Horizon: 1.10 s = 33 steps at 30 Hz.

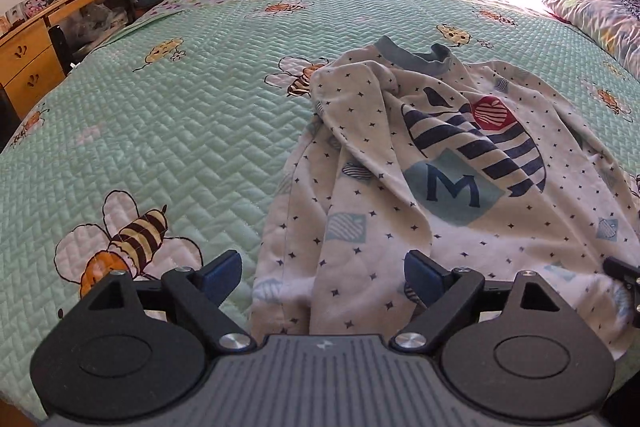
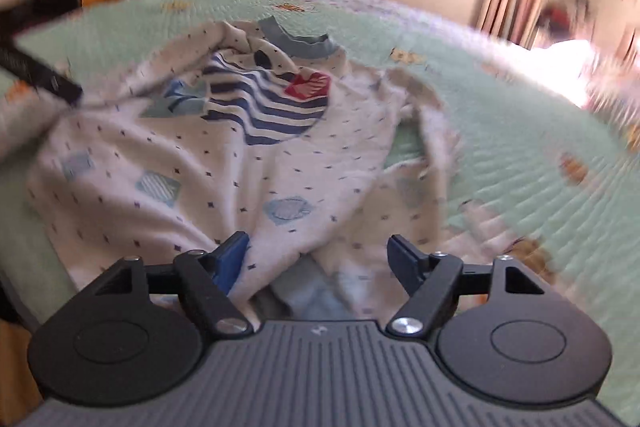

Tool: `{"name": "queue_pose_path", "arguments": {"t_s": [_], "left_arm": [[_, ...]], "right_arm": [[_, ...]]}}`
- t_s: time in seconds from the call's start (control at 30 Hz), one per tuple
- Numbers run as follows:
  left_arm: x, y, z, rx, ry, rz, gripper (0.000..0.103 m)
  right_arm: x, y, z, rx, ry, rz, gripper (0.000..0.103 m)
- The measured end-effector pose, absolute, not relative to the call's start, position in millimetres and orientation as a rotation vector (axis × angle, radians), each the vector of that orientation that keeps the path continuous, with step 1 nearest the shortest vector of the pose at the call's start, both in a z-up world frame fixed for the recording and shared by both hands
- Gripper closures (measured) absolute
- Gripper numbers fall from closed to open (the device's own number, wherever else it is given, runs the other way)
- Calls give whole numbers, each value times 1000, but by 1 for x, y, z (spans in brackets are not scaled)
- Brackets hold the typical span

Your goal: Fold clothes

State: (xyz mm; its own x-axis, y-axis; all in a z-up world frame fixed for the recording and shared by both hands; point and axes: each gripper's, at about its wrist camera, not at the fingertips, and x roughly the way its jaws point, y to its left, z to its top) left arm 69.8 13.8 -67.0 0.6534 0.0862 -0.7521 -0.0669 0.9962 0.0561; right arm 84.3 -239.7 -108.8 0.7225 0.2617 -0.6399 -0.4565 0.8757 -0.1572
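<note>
Left tool [image 1: 322, 273] and right tool [image 2: 316, 259] spread wide, rumpled star-dotted white shirt [image 1: 440, 167], blue collar [image 1: 416, 61]

left wrist: low, near bed edge | right wrist: likewise | shared: shirt [image 1: 440, 187], bedspread [image 1: 180, 107]

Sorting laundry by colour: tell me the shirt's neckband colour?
Blue-grey neckband, clearest in the left wrist view.

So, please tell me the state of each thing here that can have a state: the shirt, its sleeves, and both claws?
Shirt: unfolded, crumpled, print side up on the bedspread.
Shirt's sleeve: flopped over the chest, not flat.
Collar: wrinkled, at the far end.
Left claw: open, empty, over the hem.
Right claw: open, empty, at the hem; view blurred.
</note>
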Motion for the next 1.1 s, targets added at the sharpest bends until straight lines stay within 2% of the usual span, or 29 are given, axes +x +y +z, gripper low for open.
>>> {"name": "queue_pose_path", "arguments": {"t_s": [0.07, 0.23, 0.3, 0.43, 0.5, 0.77, 0.97, 1.1], "left_arm": [[67, 14, -66, 26, 851, 85, 13], [62, 13, -63, 21, 845, 71, 13], [61, 12, -61, 17, 842, 65, 13], [54, 11, -56, 2, 833, 52, 13], [48, 16, -50, -90, 808, 17, 13], [29, 4, -37, -361, 724, -226, 9], [35, -35, -63, -448, 814, -334, 8], [38, -51, -74, -411, 851, -347, 8]], "right_arm": [[79, -246, -103, -354, 646, 402, 22], [79, -296, -75, 22, 630, 512, 21], [81, -312, -74, 56, 615, 426, 20], [82, -332, -87, 48, 646, 250, 19], [80, -341, -98, 74, 668, 207, 19], [70, -397, -121, 433, 658, 150, 19], [70, -396, -125, 511, 634, 290, 19], [73, -374, -132, 548, 668, 418, 20]]}}
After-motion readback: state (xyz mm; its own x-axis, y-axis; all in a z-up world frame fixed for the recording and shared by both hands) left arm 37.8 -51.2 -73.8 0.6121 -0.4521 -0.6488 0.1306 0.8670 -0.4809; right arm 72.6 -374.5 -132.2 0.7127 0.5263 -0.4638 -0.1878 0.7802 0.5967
